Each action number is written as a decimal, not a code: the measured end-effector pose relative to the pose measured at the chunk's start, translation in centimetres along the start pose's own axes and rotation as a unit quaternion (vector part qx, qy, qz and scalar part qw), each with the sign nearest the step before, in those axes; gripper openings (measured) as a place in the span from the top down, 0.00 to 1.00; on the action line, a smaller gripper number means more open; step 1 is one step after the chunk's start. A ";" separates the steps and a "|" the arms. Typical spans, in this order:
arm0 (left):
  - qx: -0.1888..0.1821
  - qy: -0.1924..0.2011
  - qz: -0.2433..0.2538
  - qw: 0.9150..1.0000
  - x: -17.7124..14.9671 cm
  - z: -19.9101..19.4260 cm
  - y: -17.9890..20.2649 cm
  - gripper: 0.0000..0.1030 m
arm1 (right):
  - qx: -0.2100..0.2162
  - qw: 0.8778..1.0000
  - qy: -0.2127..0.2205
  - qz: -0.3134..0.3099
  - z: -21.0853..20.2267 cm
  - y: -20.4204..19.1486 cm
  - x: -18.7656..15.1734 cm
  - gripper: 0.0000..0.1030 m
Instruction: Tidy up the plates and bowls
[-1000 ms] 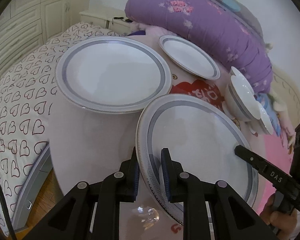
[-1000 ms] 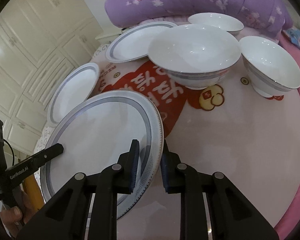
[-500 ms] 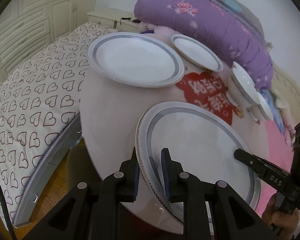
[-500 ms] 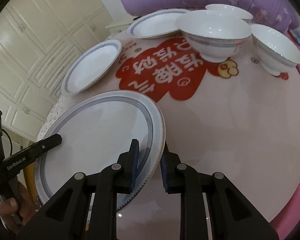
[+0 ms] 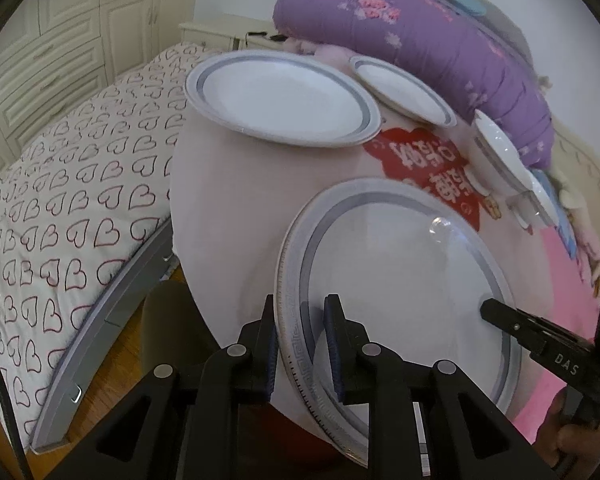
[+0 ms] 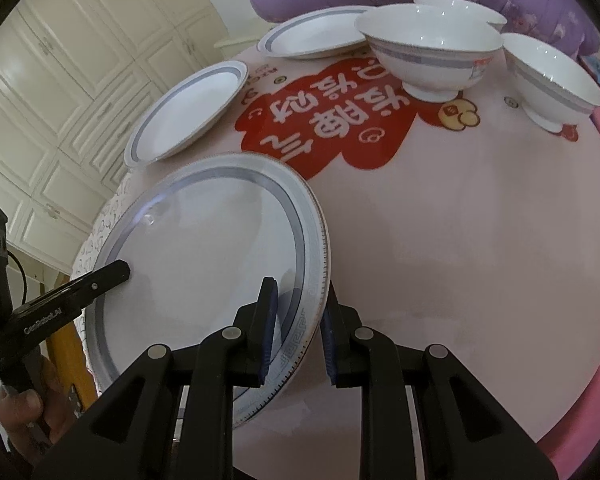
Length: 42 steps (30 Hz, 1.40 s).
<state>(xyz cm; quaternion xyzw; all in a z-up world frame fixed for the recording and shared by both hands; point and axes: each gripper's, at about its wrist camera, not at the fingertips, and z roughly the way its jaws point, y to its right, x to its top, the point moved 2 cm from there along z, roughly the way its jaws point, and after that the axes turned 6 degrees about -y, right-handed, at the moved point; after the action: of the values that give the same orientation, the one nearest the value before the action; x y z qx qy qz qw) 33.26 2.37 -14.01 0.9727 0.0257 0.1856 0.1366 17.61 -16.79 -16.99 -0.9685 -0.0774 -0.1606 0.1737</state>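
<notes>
Large grey-banded plate (image 5: pixel 400 280) tilted, raised off table; plates, bowls beyond

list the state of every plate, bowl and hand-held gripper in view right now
left hand-held gripper: shut on the large plate's rim
right hand-held gripper: shut on the opposite rim
large plate: held by both, empty, tilted
medium plate: flat on table, empty
far plate: on table, empty
big bowl: upright, empty
right bowl: upright, empty
back bowl: mostly hidden

The right gripper (image 5: pixel 556 356) reads "DAS"; the left gripper (image 6: pixel 56 312), "GenRobot.AI".
</notes>
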 end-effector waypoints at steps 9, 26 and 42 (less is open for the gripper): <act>0.020 0.009 0.010 1.000 0.9 -0.1 0.2 0.11 | -0.006 1.000 0.012 -0.004 -0.5 0.0 0.1 0.60; 0.031 0.058 -0.002 0.998 2.4 -3.0 0.0 0.01 | -0.008 0.996 0.086 -0.002 -4.1 0.2 3.4 0.00; 0.045 0.123 -0.031 0.991 6.9 -7.6 -3.3 0.01 | 0.029 0.993 0.092 -0.071 -3.0 -5.5 11.9 0.00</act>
<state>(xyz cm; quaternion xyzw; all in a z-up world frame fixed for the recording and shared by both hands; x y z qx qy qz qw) 36.87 8.16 -5.70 0.9465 0.0807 0.2979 0.0943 26.77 -11.66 -8.60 -0.9361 -0.1344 -0.2590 0.1967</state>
